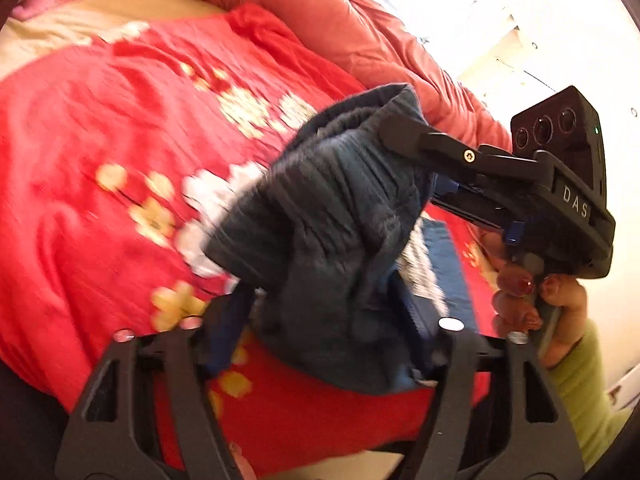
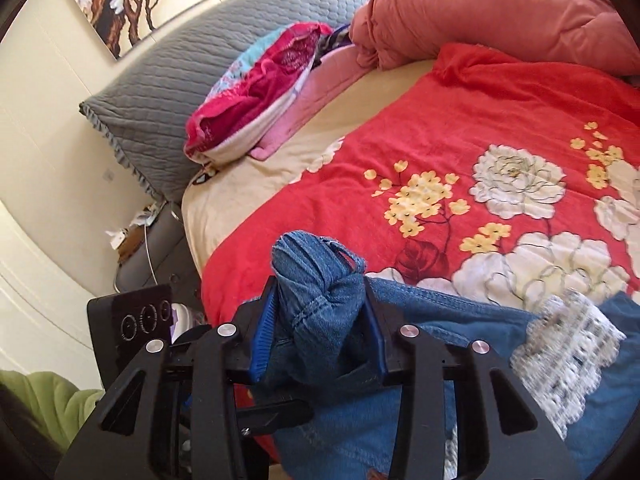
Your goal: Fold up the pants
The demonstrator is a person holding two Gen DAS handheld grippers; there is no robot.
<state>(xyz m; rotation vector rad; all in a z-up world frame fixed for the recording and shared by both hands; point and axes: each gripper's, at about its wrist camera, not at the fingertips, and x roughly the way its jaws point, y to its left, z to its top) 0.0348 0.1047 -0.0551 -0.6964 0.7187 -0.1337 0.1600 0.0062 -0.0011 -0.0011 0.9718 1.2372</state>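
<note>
The blue denim pants point(image 1: 320, 220) hang bunched above the bed, and both grippers hold them. My left gripper point(image 1: 328, 312) is shut on the pants; the thick wad fills the space between its fingers and hides their tips. In the left wrist view my right gripper point(image 1: 400, 132) comes in from the right and clamps the upper edge of the same bunch, with a hand point(image 1: 560, 308) on its handle. In the right wrist view my right gripper point(image 2: 320, 300) is shut on a knot of denim point(image 2: 316, 276). The rest of the pants, with a white patterned pocket lining point(image 2: 568, 352), trails to the right over the blanket.
A red floral blanket point(image 2: 460, 128) covers the bed. A salmon quilt point(image 2: 500, 8) is heaped at the far side. A grey quilted headboard point(image 2: 192, 64) and a pile of pink clothes point(image 2: 256, 92) lie at the head. A cluttered nightstand point(image 2: 136, 236) stands by the bed's edge.
</note>
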